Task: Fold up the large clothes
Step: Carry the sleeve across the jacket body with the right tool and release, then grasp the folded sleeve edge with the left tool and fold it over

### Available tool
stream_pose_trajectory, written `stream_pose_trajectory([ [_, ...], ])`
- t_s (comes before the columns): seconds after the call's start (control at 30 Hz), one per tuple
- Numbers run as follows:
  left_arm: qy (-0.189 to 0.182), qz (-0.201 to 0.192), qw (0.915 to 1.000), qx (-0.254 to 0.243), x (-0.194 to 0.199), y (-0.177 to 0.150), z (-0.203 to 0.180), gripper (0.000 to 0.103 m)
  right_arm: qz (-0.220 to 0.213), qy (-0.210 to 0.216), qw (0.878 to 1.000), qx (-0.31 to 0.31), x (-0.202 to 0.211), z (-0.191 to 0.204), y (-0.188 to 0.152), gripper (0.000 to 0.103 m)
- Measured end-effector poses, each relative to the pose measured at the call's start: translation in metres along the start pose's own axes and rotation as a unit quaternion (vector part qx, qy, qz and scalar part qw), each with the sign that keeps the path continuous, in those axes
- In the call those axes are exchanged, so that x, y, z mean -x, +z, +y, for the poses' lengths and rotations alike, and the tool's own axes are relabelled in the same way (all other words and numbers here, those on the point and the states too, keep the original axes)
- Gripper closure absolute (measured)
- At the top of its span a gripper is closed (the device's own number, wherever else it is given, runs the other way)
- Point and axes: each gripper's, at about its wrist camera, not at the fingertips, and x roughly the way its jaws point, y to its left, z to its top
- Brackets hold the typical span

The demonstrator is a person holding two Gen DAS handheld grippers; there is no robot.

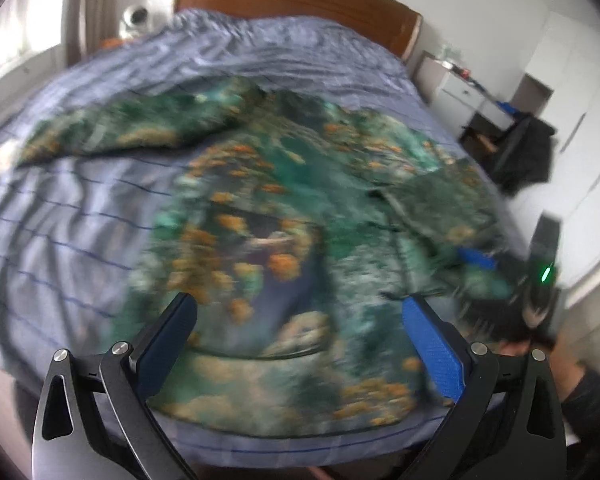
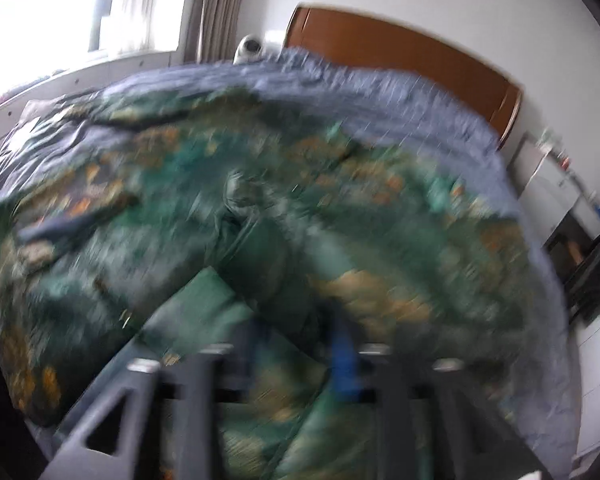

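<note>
A large green shirt with orange and cream print (image 1: 276,216) lies spread on the bed, one sleeve stretched to the left (image 1: 112,128). My left gripper (image 1: 300,320) is open above the shirt's near hem and holds nothing. My right gripper shows at the right edge of the left wrist view (image 1: 476,260), at the shirt's right side. In the blurred right wrist view the right gripper (image 2: 296,344) has its jaws close together with a fold of the shirt (image 2: 260,240) between them.
The bed has a blue-grey striped cover (image 1: 60,220) and a brown wooden headboard (image 1: 300,0). A white bedside cabinet (image 1: 460,92) and a dark chair with clothing (image 1: 524,152) stand at the right. A window with curtains (image 2: 100,8) is at the left.
</note>
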Motion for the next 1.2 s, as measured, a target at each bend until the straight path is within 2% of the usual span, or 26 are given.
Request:
stream_pose_trajectory([
  [0.07, -0.052, 0.023, 0.9984, 0.007, -0.012, 0.009, -0.005, 0.001, 0.008, 0.011, 1.0, -0.002, 0.0, 0.01, -0.008, 0.032],
  [0.17, -0.144, 0.068, 0.987, 0.024, -0.041, 0.026, -0.022, 0.001, 0.002, 0.019, 1.0, -0.017, 0.019, 0.013, -0.021, 0.032],
  [0.23, -0.187, 0.092, 0.9778, 0.019, -0.065, 0.039, -0.042, 0.001, -0.004, 0.028, 0.999, -0.04, 0.031, 0.011, -0.026, 0.032],
  [0.3, -0.201, 0.112, 0.9732, -0.003, -0.091, 0.051, -0.065, 0.002, -0.01, 0.033, 0.997, -0.066, 0.048, 0.005, -0.034, 0.032],
  [0.37, -0.19, 0.133, 0.9727, -0.011, -0.122, 0.059, -0.082, 0.008, -0.019, 0.031, 0.996, -0.085, 0.063, -0.001, -0.04, 0.032],
  [0.43, -0.167, 0.159, 0.973, -0.01, -0.151, 0.063, -0.092, 0.022, -0.028, 0.032, 0.994, -0.099, 0.076, -0.003, -0.042, 0.032],
  [0.5, -0.141, 0.171, 0.9751, -0.01, -0.172, 0.064, -0.099, 0.029, -0.038, 0.034, 0.992, -0.112, 0.086, -0.004, -0.043, 0.032],
  [0.57, -0.121, 0.172, 0.9773, -0.024, -0.181, 0.065, -0.104, 0.045, -0.048, 0.037, 0.991, -0.118, 0.095, -0.005, -0.045, 0.032],
  [0.6, -0.113, 0.174, 0.9777, -0.033, -0.185, 0.064, -0.108, 0.061, -0.052, 0.036, 0.991, -0.118, 0.098, -0.005, -0.045, 0.032],
  [0.67, -0.08, 0.171, 0.9808, -0.047, -0.188, 0.063, -0.112, 0.078, -0.059, 0.032, 0.991, -0.115, 0.102, -0.004, -0.047, 0.032],
  [0.7, -0.077, 0.17, 0.9813, -0.047, -0.188, 0.063, -0.11, 0.095, -0.061, 0.032, 0.991, -0.116, 0.103, -0.004, -0.047, 0.032],
  [0.77, -0.079, 0.169, 0.9814, -0.043, -0.185, 0.064, -0.108, 0.096, -0.061, 0.033, 0.99, -0.122, 0.101, -0.007, -0.049, 0.032],
  [0.9, -0.075, 0.143, 0.985, -0.061, -0.16, 0.074, -0.11, 0.098, -0.067, 0.03, 0.986, -0.147, 0.105, -0.015, -0.054, 0.032],
  [1.03, -0.079, 0.097, 0.9879, -0.092, -0.139, 0.12, -0.116, 0.098, -0.072, 0.017, 0.982, -0.174, 0.111, -0.034, -0.059, 0.032],
  [1.2, -0.044, 0.068, 0.9903, -0.113, -0.16, 0.192, -0.111, 0.098, -0.073, -0.004, 0.982, -0.176, 0.113, -0.084, -0.04, 0.032],
])
